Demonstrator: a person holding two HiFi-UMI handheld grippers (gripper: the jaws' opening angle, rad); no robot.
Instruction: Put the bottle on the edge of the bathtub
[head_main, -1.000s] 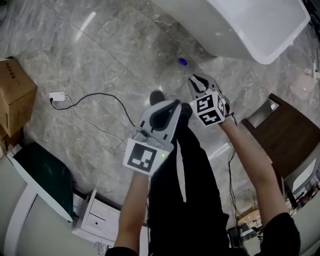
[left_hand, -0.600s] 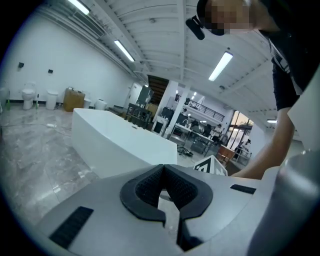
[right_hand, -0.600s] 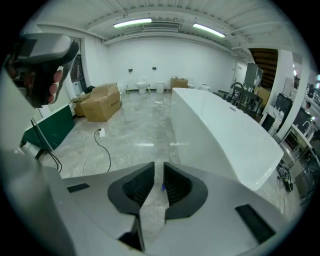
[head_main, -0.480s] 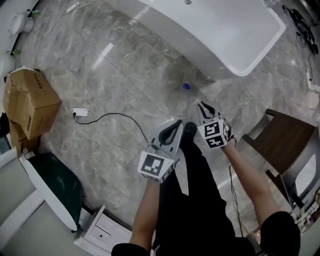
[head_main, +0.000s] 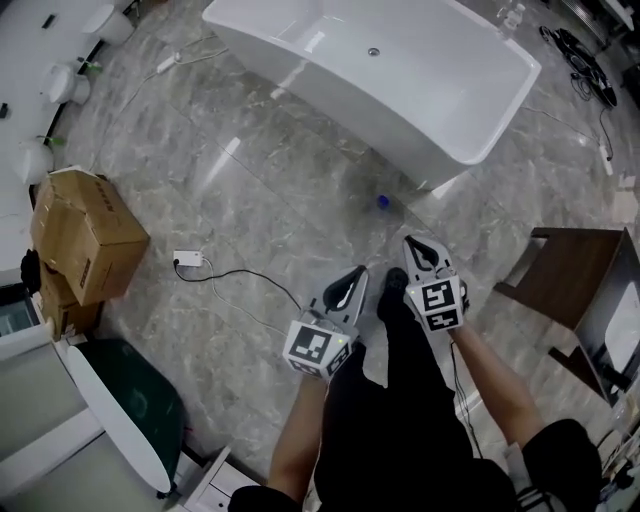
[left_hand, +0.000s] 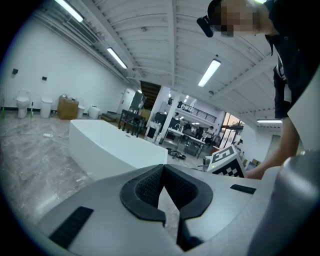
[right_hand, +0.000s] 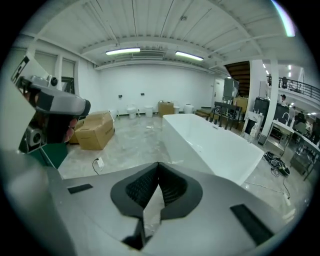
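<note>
The white bathtub (head_main: 340, 105) stands on the marble floor beyond both grippers, and it also shows ahead as the bathtub (left_hand: 110, 145) and the bathtub (right_hand: 210, 145). On the floor near the tub's right end lies a small blue thing (head_main: 382, 201), too small to identify. I cannot make out the bottle for certain. My left gripper (head_main: 355, 272) is shut with nothing in it, its tips meeting in the left gripper (left_hand: 162, 167) view. My right gripper (head_main: 415, 240) has just been closing on nothing and is shut, as the right gripper (right_hand: 158, 165) view shows.
A cardboard box (head_main: 90, 235) sits at the left, with a white plug and black cable (head_main: 187, 260) on the floor nearer me. A brown wooden stand (head_main: 575, 280) is at the right. A dark green panel (head_main: 130, 400) leans at lower left. Cables (head_main: 580, 60) lie beyond the tub.
Both grippers have lifted away from the floor and the head view has tilted up, bringing the whole tub into sight. The right gripper's jaws have closed with nothing between them.
</note>
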